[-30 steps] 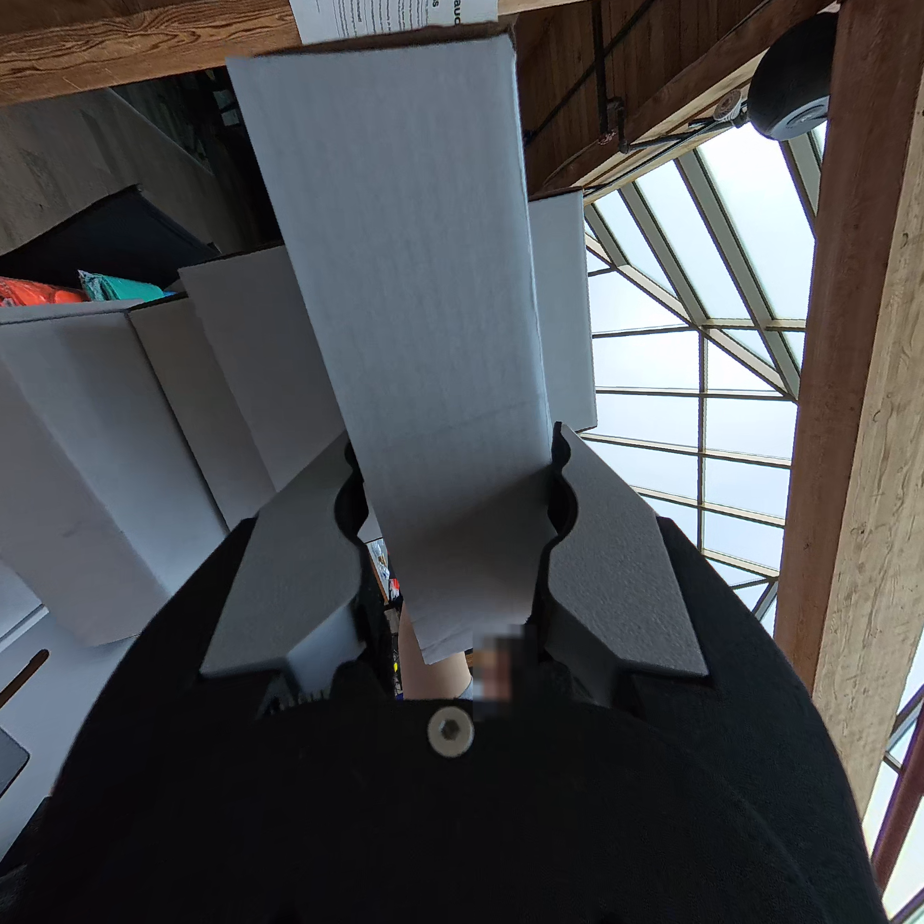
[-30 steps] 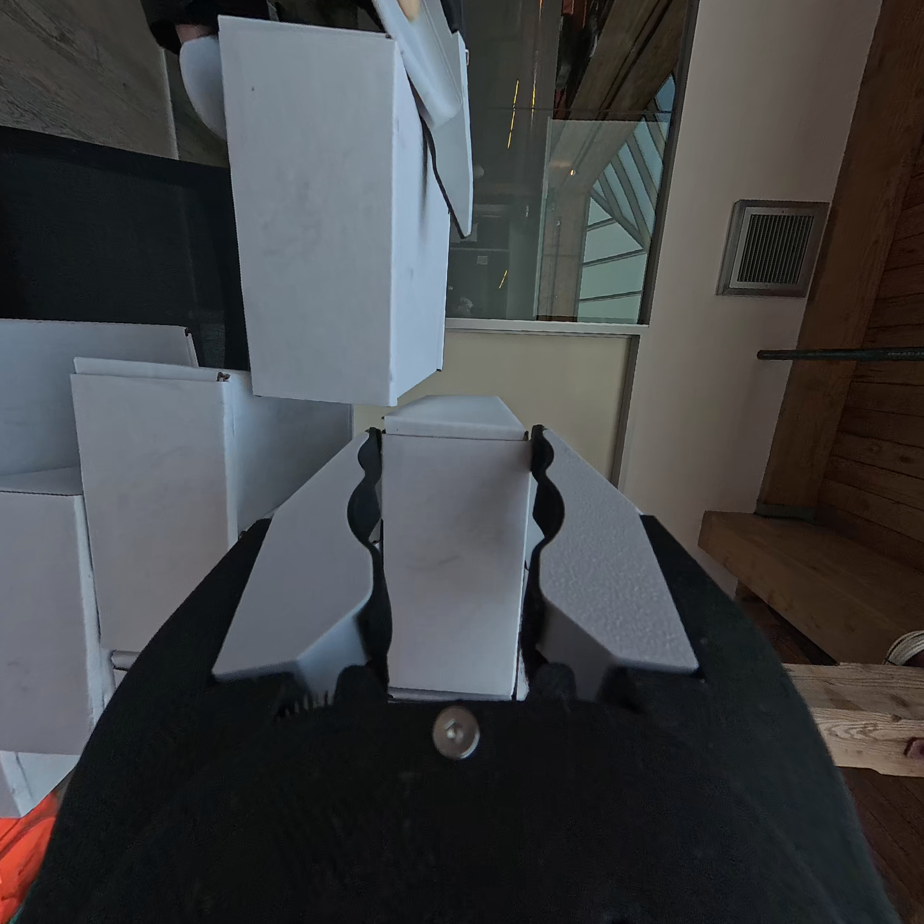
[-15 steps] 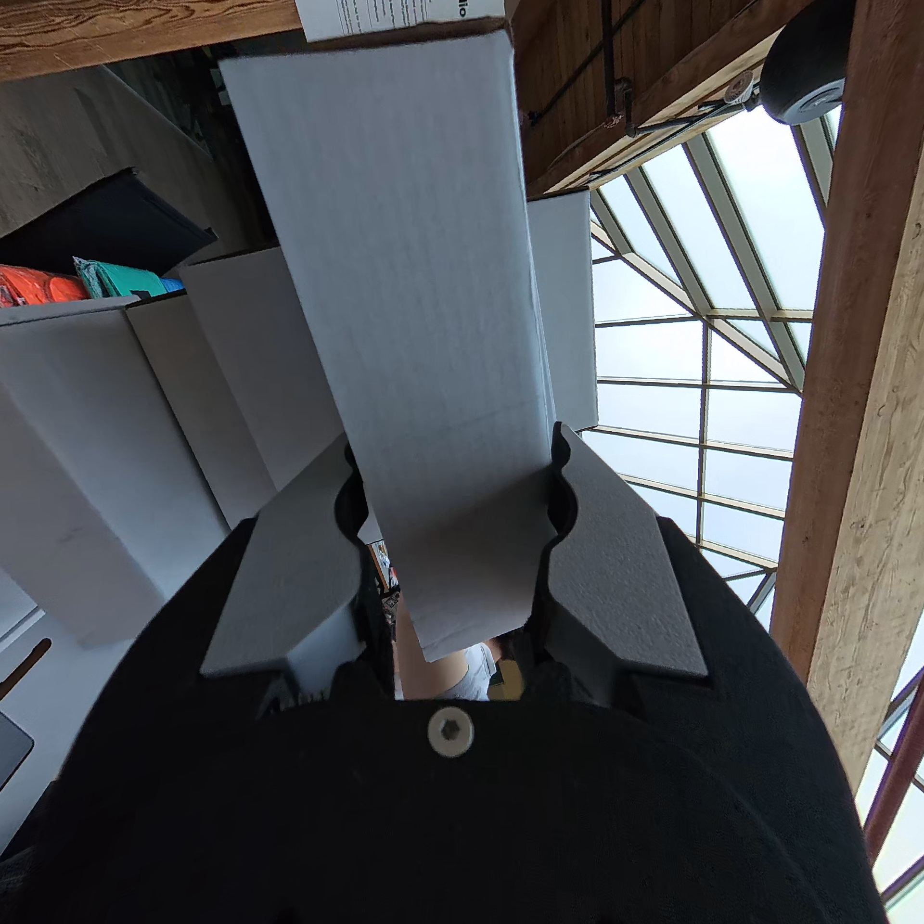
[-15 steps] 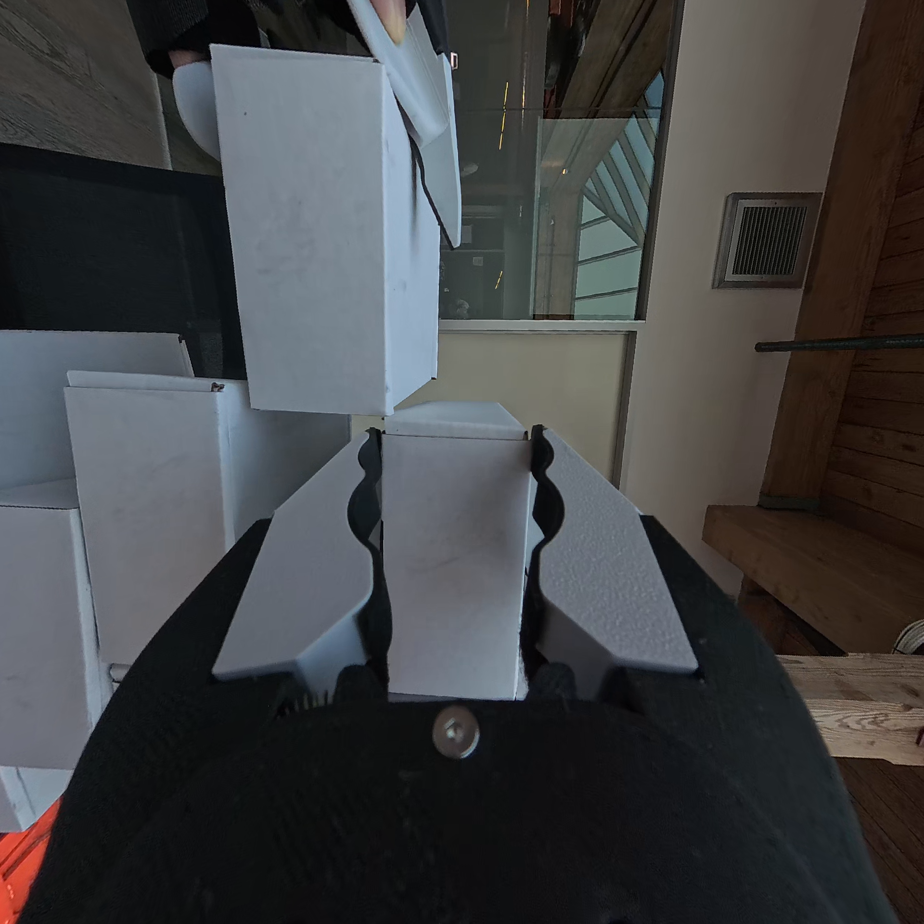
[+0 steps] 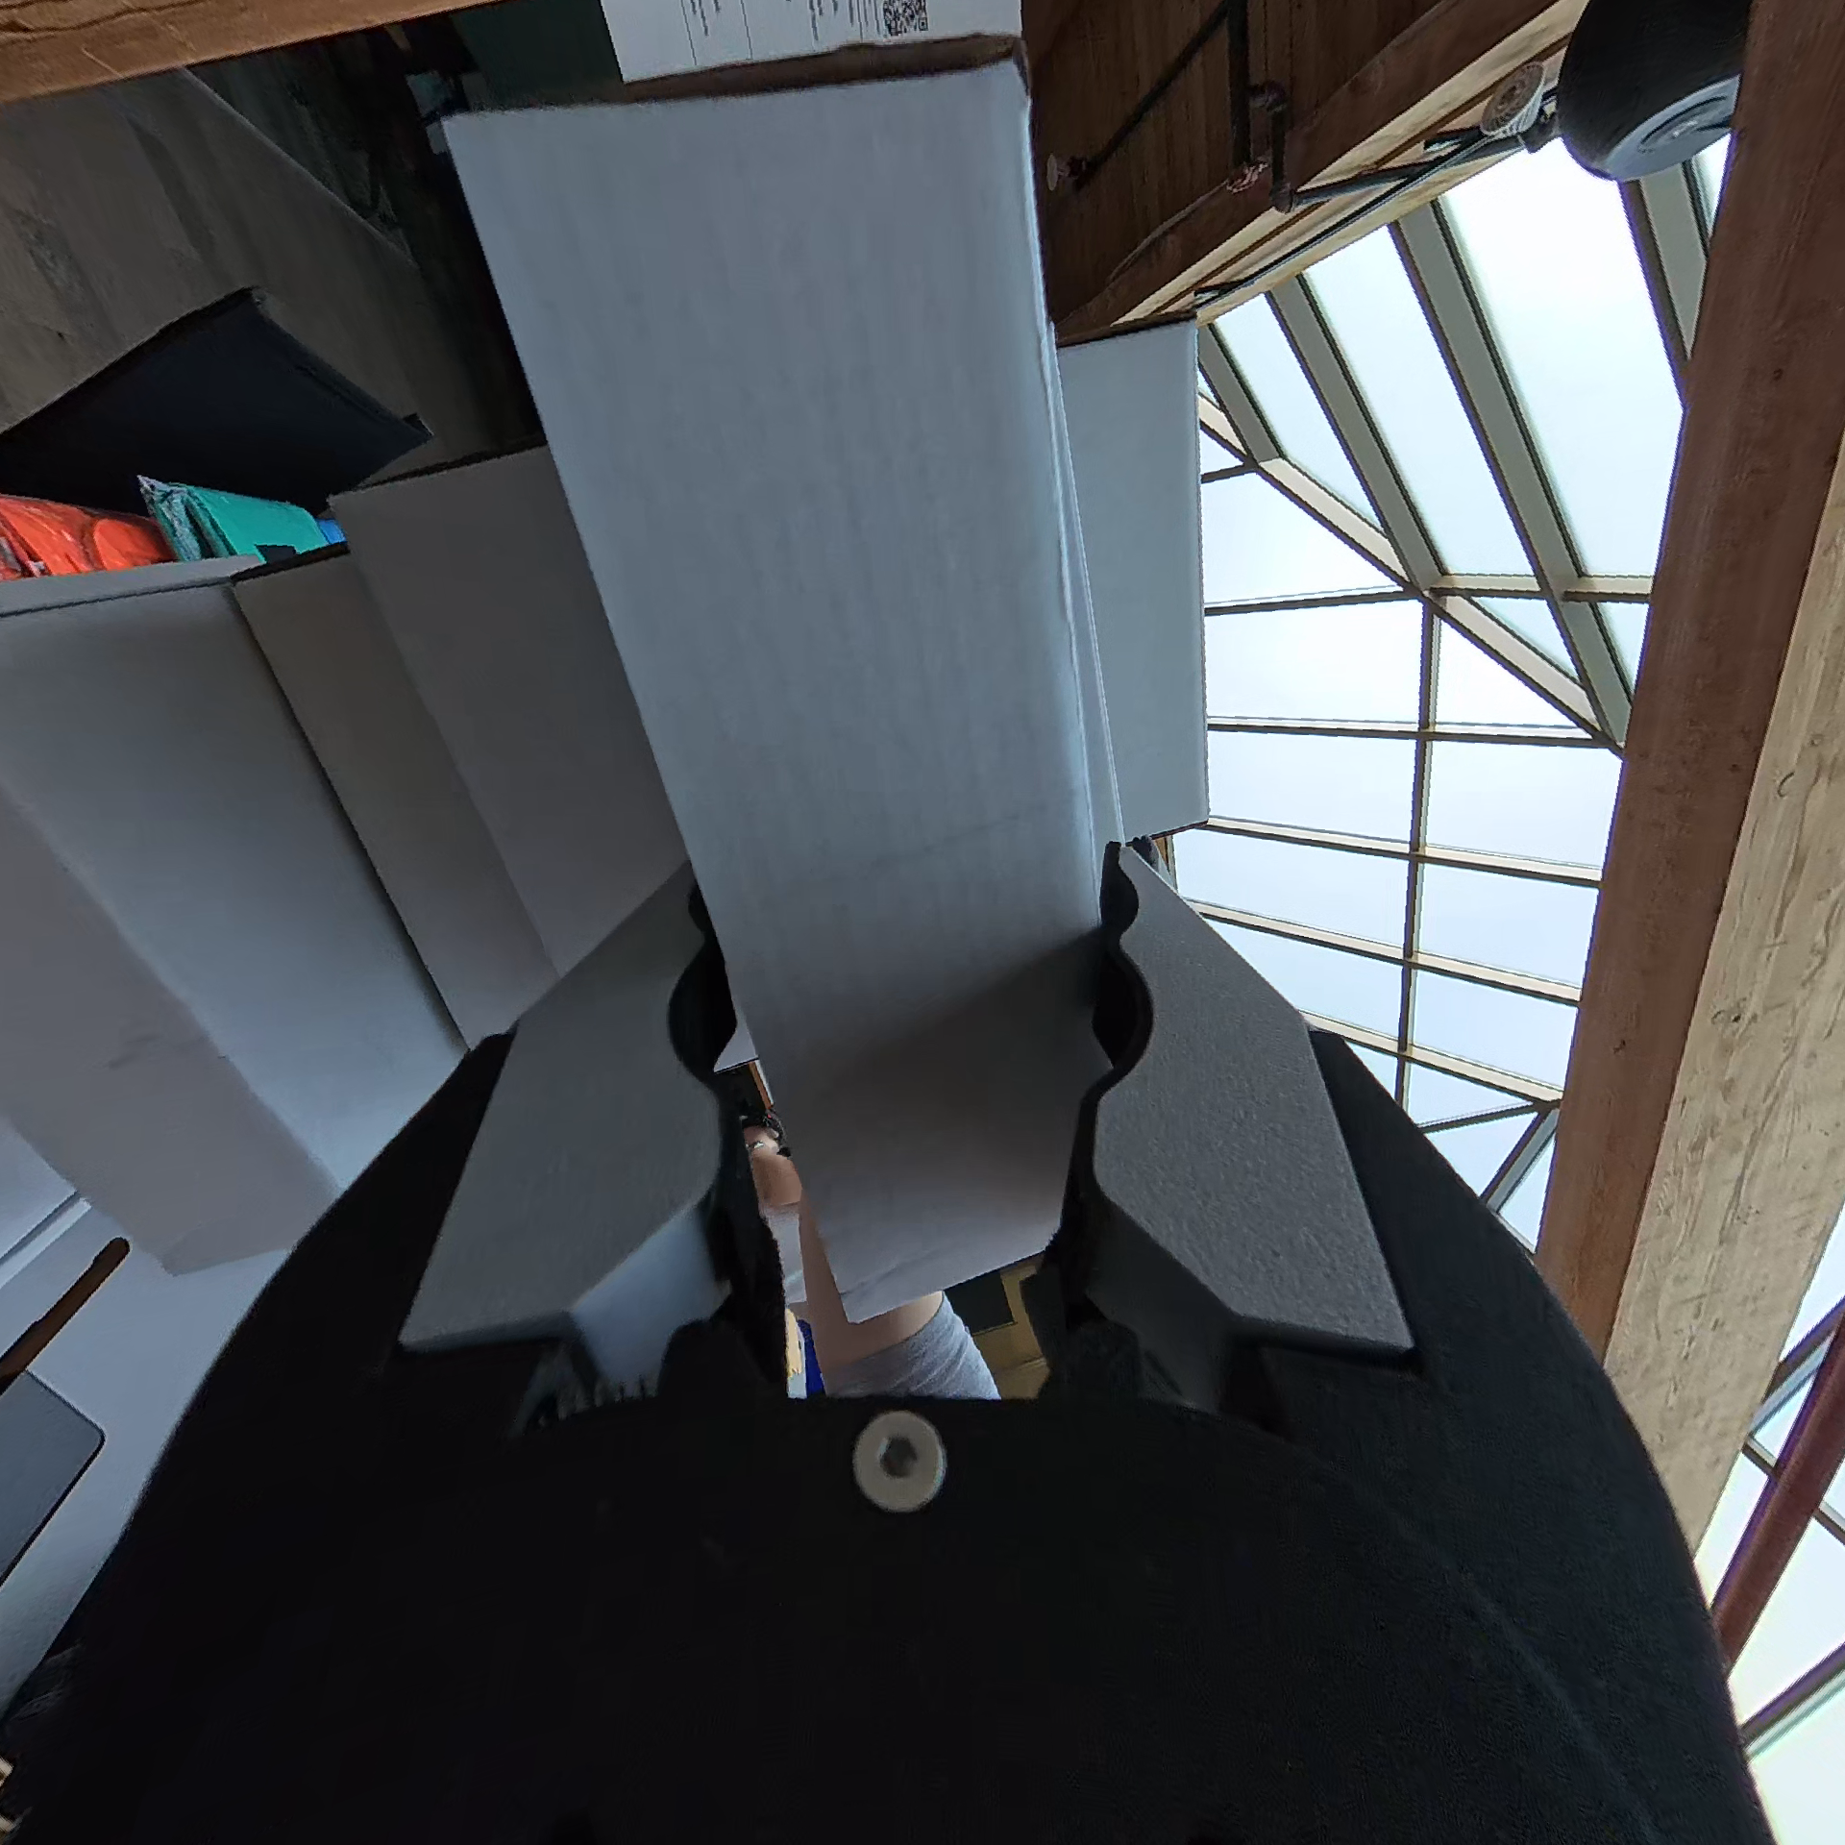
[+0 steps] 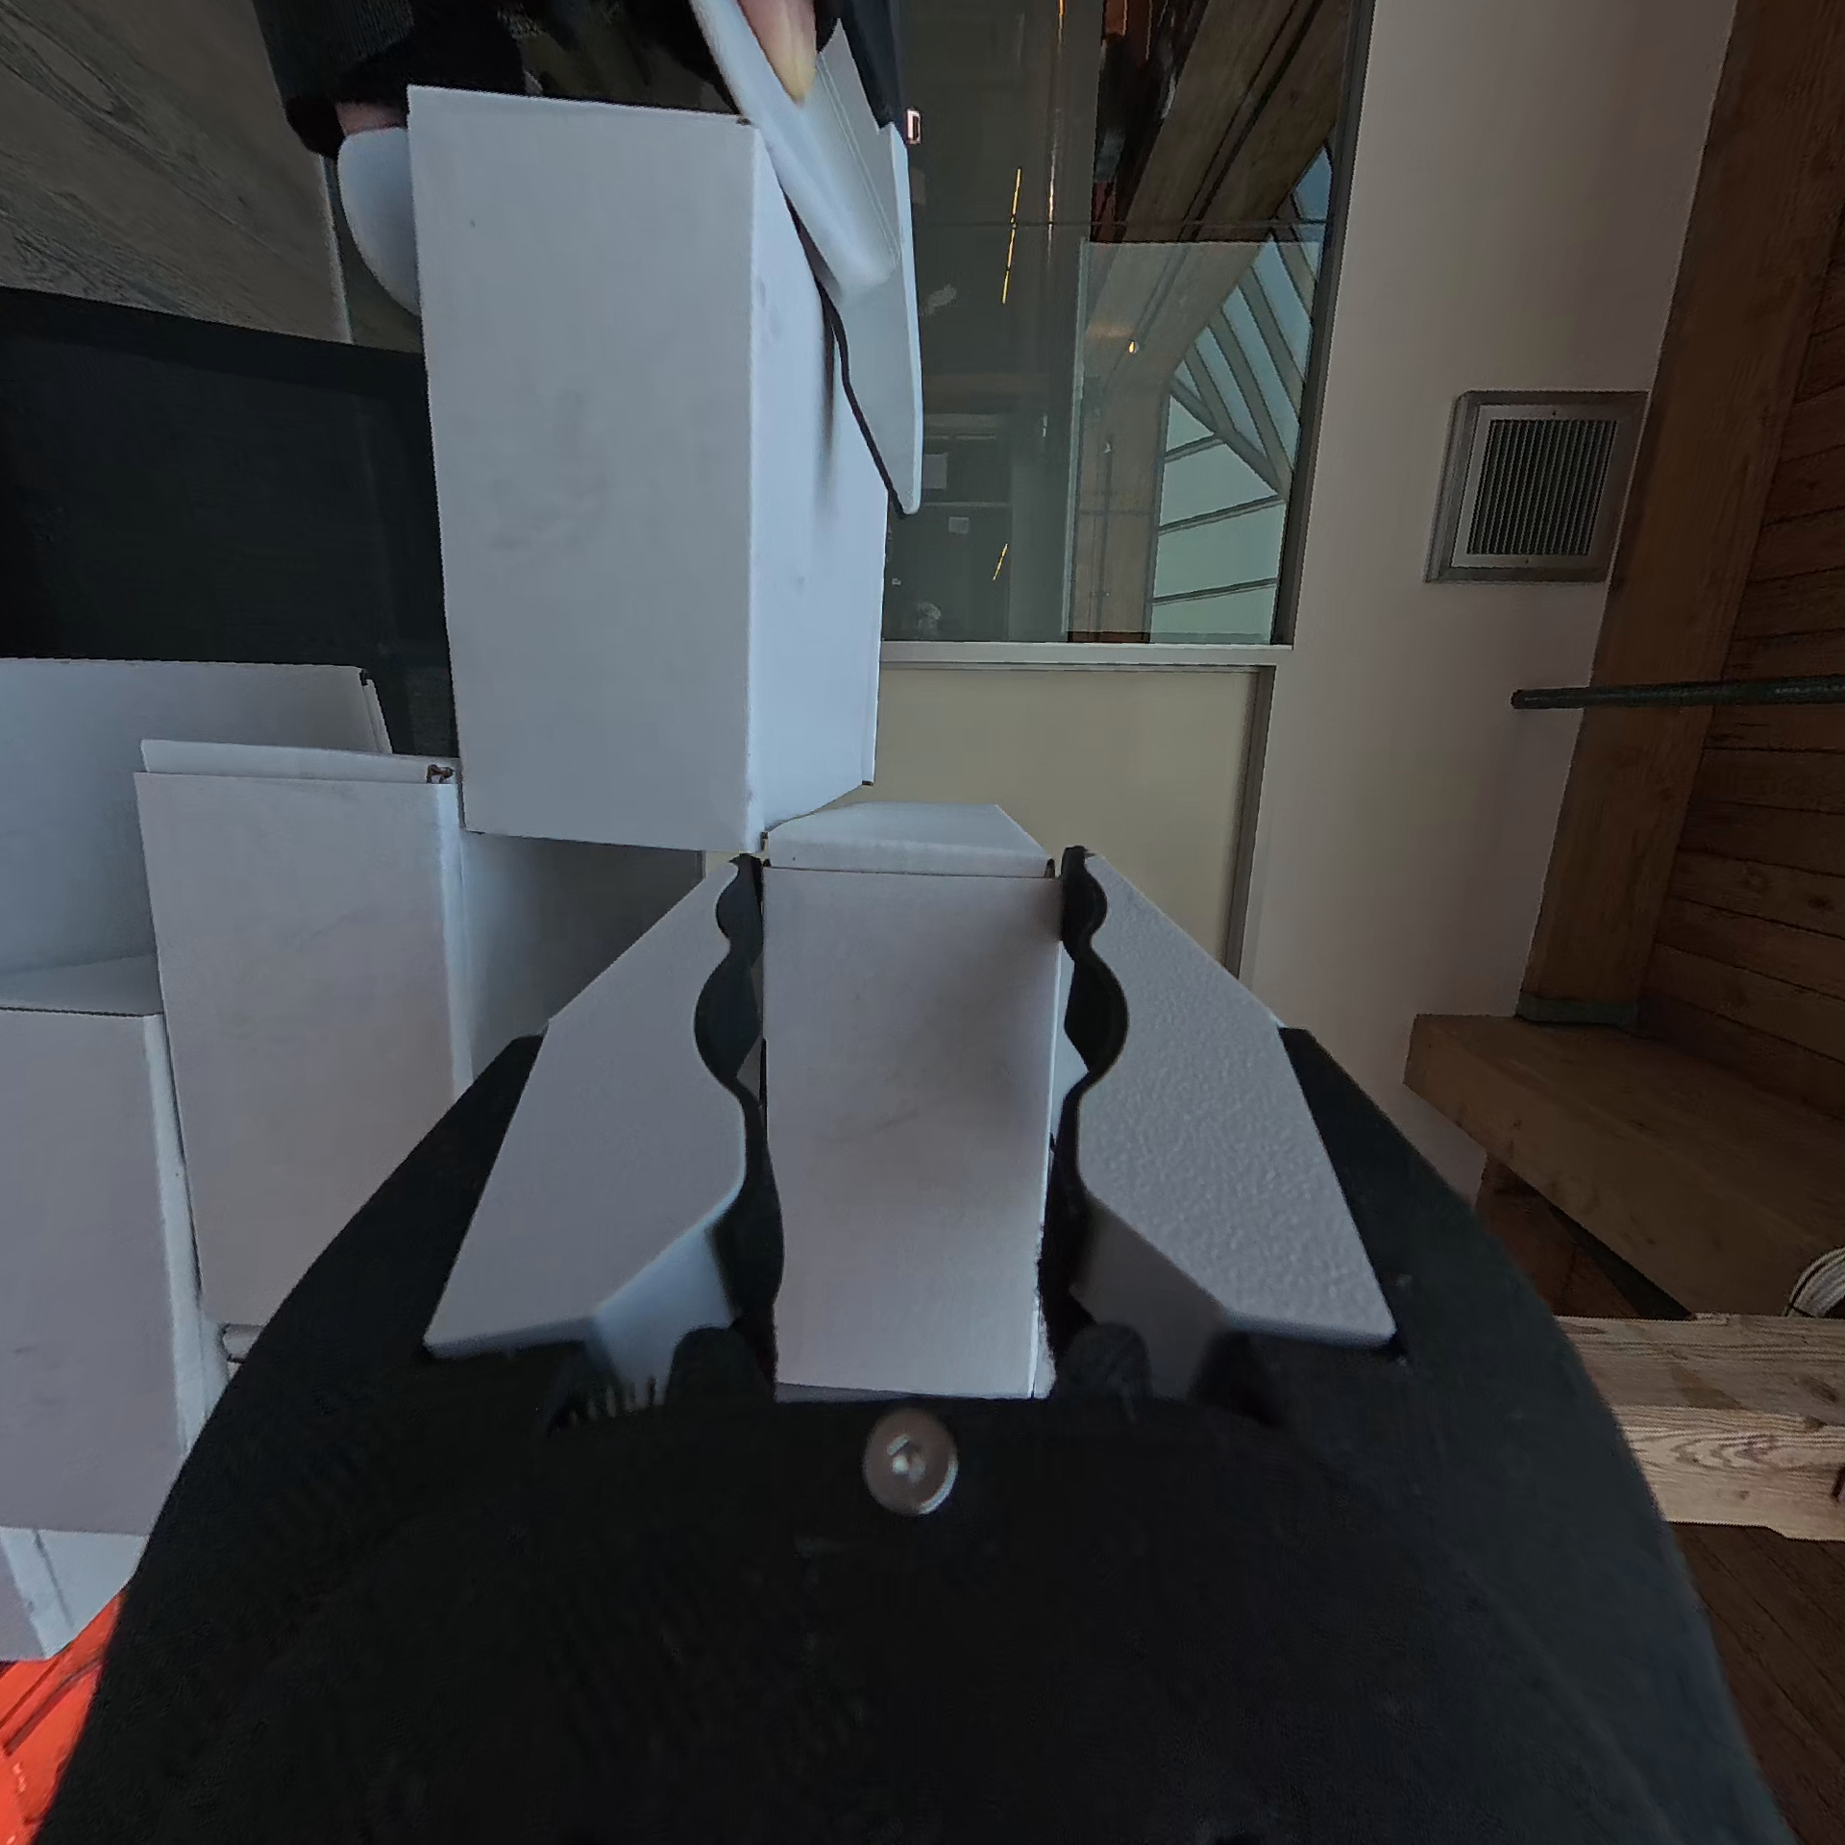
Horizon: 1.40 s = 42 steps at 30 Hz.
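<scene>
Stacked white boxes fill nine o'clock. Left gripper clamps a tall white carton rising toward twelve; right gripper clenches a smaller white box, lifted, neither set down yet.

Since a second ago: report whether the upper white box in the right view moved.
Yes. The upper white box slid down-frame toward the small box in the right tool; the wall vent held still.
</scene>
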### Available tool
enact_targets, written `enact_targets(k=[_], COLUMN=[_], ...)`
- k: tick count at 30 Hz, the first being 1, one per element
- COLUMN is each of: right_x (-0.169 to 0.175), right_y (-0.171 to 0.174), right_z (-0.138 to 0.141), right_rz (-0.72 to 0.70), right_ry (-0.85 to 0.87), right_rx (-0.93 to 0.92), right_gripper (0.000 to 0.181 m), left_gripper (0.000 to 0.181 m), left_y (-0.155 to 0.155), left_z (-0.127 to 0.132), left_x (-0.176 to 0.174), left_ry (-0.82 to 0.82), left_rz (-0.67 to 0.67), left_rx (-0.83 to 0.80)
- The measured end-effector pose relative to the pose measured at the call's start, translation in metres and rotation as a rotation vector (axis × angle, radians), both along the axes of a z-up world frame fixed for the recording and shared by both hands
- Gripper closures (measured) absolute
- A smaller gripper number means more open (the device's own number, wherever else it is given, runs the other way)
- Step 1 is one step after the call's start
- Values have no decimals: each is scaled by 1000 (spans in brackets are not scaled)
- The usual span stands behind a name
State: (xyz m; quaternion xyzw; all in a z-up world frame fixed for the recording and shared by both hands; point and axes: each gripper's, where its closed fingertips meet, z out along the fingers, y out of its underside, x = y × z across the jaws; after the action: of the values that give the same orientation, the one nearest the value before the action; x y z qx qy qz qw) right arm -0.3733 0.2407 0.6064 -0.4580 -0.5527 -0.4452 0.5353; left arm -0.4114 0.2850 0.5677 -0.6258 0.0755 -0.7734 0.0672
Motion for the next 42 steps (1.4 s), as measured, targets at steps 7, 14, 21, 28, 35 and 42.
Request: enact_targets(k=[7, 14, 21, 28, 35, 42], right_x=[-1, -5, -6, 79, 262, 317], right_y=[-2, -8, -41, -110, -91, -21], right_z=[-1, 0, 20, 87, 80, -32], right_rz=[5, 27, 128, 224, -65, -211], right_ry=[-23, -31, 116, 552, 801, 886], right_rx=[-8, -10, -3, 134, 234, -58], right_gripper=[116, 110, 106, 131, 147, 147], left_gripper=[109, 109, 109, 109, 109, 110], left_y=[-1, 0, 0, 0, -2, -3], left_z=[-2, -3, -3, -4, -4, -4], left_x=[0, -1, -1, -1, 0, 0], left_ry=[-3, -6, -9, -19, -11, -4], left_rz=[-12, -5, -6, -11, -10, -12], left_rx=[-12, -14, -14, -23, -21, -23])
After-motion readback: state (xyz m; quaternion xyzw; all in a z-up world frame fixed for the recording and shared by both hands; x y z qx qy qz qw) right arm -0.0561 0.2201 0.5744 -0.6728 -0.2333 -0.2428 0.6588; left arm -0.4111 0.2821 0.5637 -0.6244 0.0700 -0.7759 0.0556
